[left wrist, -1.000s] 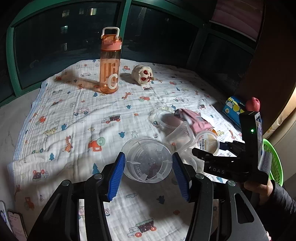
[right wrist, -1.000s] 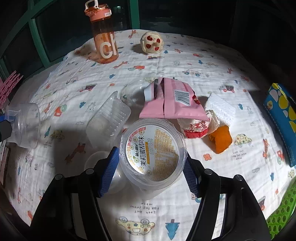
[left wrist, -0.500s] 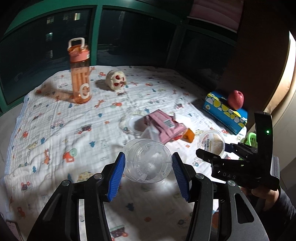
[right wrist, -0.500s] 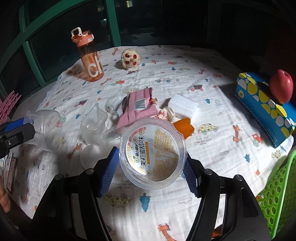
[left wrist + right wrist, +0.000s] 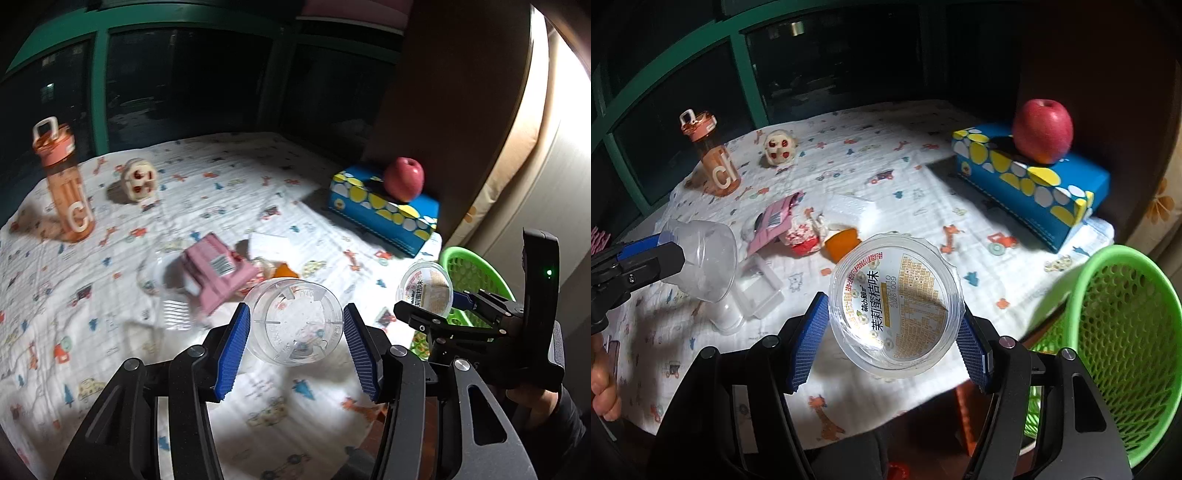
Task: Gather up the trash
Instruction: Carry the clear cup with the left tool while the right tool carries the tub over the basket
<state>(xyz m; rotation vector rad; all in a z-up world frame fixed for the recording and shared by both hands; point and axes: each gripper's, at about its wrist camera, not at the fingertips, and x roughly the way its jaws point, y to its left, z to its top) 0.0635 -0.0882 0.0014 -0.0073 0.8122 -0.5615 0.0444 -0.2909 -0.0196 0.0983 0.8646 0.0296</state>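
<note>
My left gripper (image 5: 295, 328) is shut on a clear plastic cup (image 5: 294, 322), held above the table's front edge; it also shows in the right wrist view (image 5: 701, 260). My right gripper (image 5: 892, 321) is shut on a clear labelled jelly cup (image 5: 894, 308), held just left of the green mesh basket (image 5: 1123, 332); the jelly cup also shows in the left wrist view (image 5: 425, 290). On the printed cloth lie a pink wrapper (image 5: 218, 267), a red-white wrapper (image 5: 801, 238), an orange piece (image 5: 842, 243), a white foam block (image 5: 849, 206) and clear containers (image 5: 757, 284).
An orange water bottle (image 5: 64, 184) and a skull toy (image 5: 139, 180) stand at the back left. A blue dotted box (image 5: 1030, 184) with a red apple (image 5: 1042, 131) on it sits at the right. Dark windows lie behind the table.
Both grippers have swung right with their cups, away from the trash pile. The green basket has come into full view beside the right gripper.
</note>
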